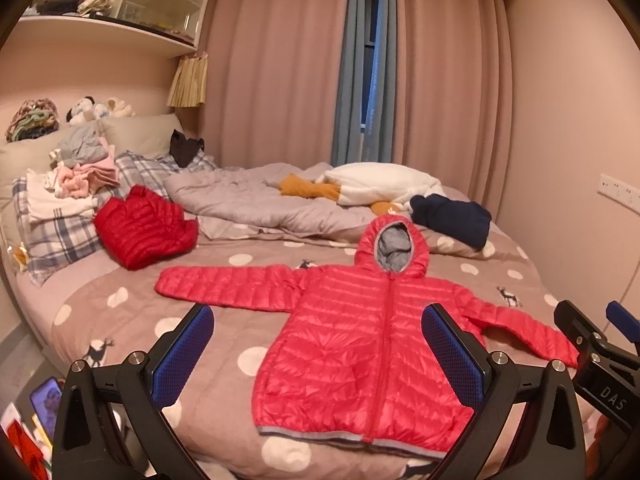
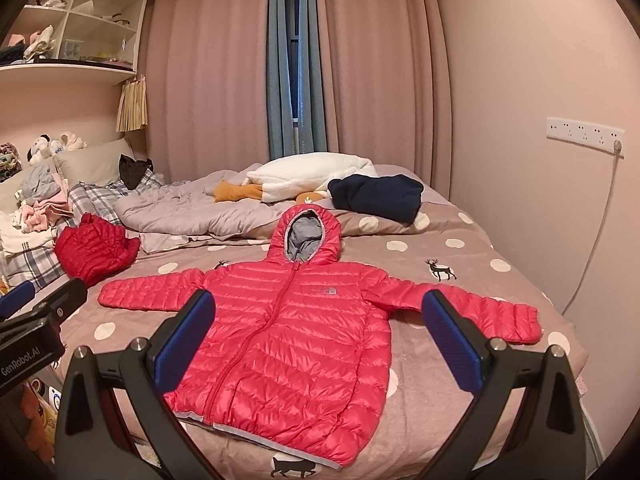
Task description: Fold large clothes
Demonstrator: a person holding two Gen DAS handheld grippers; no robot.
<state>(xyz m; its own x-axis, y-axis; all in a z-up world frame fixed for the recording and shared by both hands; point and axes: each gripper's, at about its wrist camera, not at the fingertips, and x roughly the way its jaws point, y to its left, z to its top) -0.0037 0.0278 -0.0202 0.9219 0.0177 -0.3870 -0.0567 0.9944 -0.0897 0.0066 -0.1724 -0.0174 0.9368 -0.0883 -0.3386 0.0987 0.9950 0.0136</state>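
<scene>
In the left wrist view, the left gripper [image 1: 318, 350] hangs above the near edge of the bed [image 1: 132, 312], its blue pads wide apart and holding nothing. The red puffer jacket [image 1: 360, 340] lies flat and zipped on the dotted cover, hood at the far side, both sleeves spread out to left and right; the hem is nearest to the camera. A second red jacket [image 1: 146, 232], already folded, sits further away on the left. In the right wrist view, the right gripper [image 2: 318, 344] is also spread open and empty, above the same jacket [image 2: 288, 344], whose right sleeve [image 2: 480, 312] reaches toward the right edge of the bed. I judge that the folding is not yet begun: the jacket is only laid out. The next move probably calls for each gripper to come down on one sleeve cuff, close on it, and bring it across the chest.
</scene>
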